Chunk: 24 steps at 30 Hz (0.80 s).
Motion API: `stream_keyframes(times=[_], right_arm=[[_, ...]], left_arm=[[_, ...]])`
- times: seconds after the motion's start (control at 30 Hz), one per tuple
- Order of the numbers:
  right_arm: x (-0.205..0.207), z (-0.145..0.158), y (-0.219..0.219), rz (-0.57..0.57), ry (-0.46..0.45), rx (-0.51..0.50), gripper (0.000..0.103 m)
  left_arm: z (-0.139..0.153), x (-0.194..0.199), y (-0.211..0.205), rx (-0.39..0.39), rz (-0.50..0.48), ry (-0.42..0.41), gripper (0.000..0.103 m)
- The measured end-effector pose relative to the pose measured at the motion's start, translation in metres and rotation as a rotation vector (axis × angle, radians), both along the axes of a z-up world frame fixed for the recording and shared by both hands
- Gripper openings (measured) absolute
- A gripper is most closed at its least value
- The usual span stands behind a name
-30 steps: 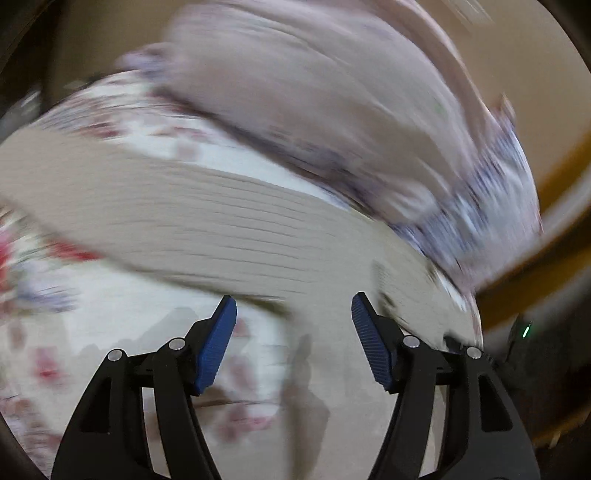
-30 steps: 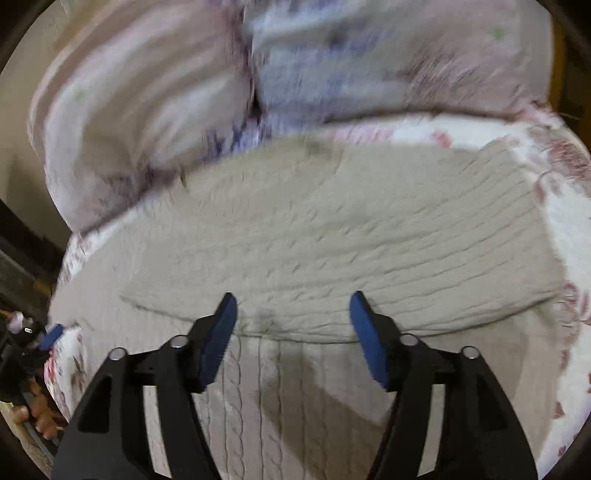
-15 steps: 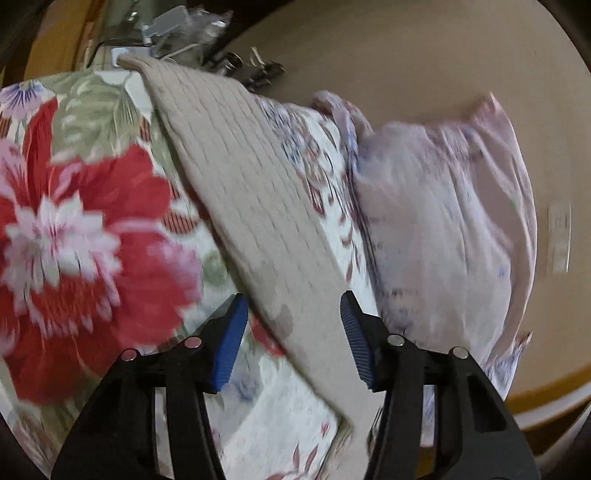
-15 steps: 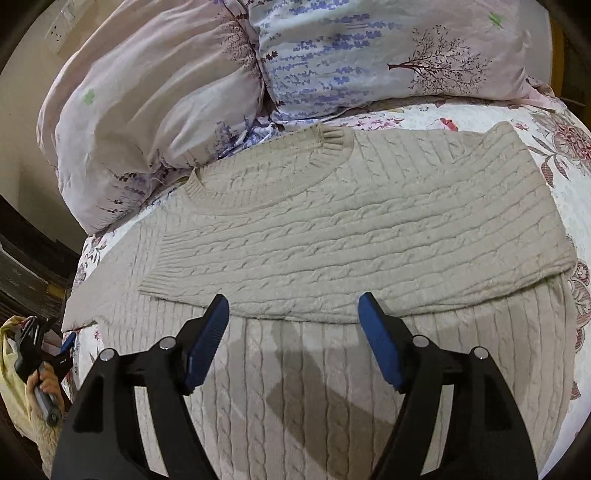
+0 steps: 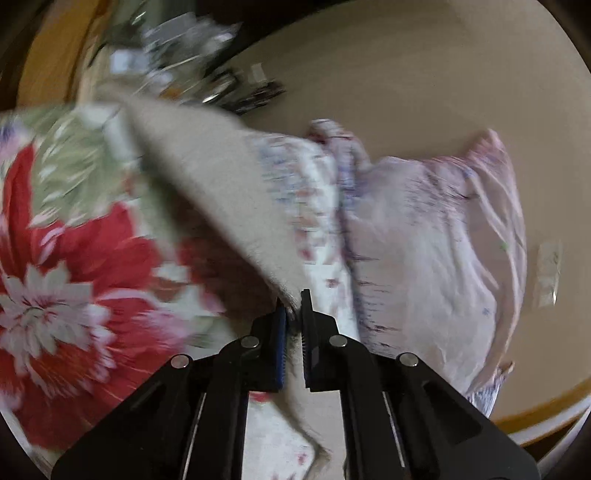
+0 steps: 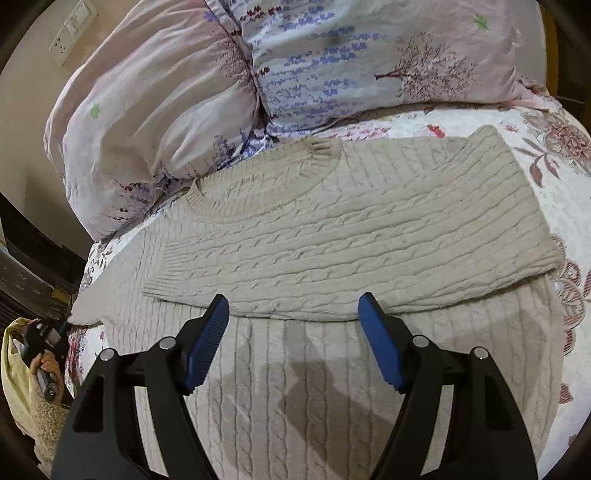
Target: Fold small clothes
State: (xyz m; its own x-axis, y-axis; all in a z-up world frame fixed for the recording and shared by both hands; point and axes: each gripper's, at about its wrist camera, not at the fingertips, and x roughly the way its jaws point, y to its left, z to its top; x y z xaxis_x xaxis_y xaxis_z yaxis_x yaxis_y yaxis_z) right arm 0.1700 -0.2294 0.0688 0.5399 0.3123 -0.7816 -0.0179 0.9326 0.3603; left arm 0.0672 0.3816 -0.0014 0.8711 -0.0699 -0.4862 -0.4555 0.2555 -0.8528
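Note:
A beige cable-knit sweater [image 6: 332, 236] lies flat on a floral bedsheet [image 6: 554, 155], with one sleeve folded across its chest. My right gripper [image 6: 293, 314] is open and empty, hovering above the sweater's middle just below the folded sleeve. My left gripper [image 5: 293, 310] is shut on the sweater's other sleeve [image 5: 221, 192], pinching its edge and lifting it off the sheet. In the right wrist view the left gripper [image 6: 55, 328] shows at the far left, at the sleeve's end.
Two pale floral pillows [image 6: 177, 110] lean at the head of the bed behind the sweater's collar. A beige wall [image 5: 424, 74] with a switch plate [image 6: 74, 29] stands beyond. The bedsheet's big red flower [image 5: 74, 277] fills the left wrist view. Clutter [image 5: 184, 55] sits beside the bed.
My left gripper has closed on the sweater's left sleeve and begun lifting it. My right gripper stays open and has barely moved above the sweater.

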Motion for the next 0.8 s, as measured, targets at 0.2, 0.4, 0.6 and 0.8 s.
stream_keyframes(times=[0.2, 0.4, 0.6, 0.8], right_arm=[[-0.003, 0.007, -0.014, -0.02, -0.032, -0.005, 0.072], [-0.008, 0.005, -0.027, -0.043, -0.028, -0.002, 0.072], [-0.013, 0.004, -0.04, -0.073, -0.024, 0.001, 0.072], [-0.017, 0.004, -0.045, -0.083, -0.022, -0.013, 0.072]], left_arm=[[0.066, 0.034, -0.06, 0.166, -0.166, -0.125, 0.006], [0.106, 0.077, -0.164, 0.298, -0.427, -0.209, 0.006], [0.102, 0.116, -0.288, 0.454, -0.685, -0.193, 0.006], [0.055, 0.132, -0.381, 0.528, -0.891, -0.081, 0.006]])
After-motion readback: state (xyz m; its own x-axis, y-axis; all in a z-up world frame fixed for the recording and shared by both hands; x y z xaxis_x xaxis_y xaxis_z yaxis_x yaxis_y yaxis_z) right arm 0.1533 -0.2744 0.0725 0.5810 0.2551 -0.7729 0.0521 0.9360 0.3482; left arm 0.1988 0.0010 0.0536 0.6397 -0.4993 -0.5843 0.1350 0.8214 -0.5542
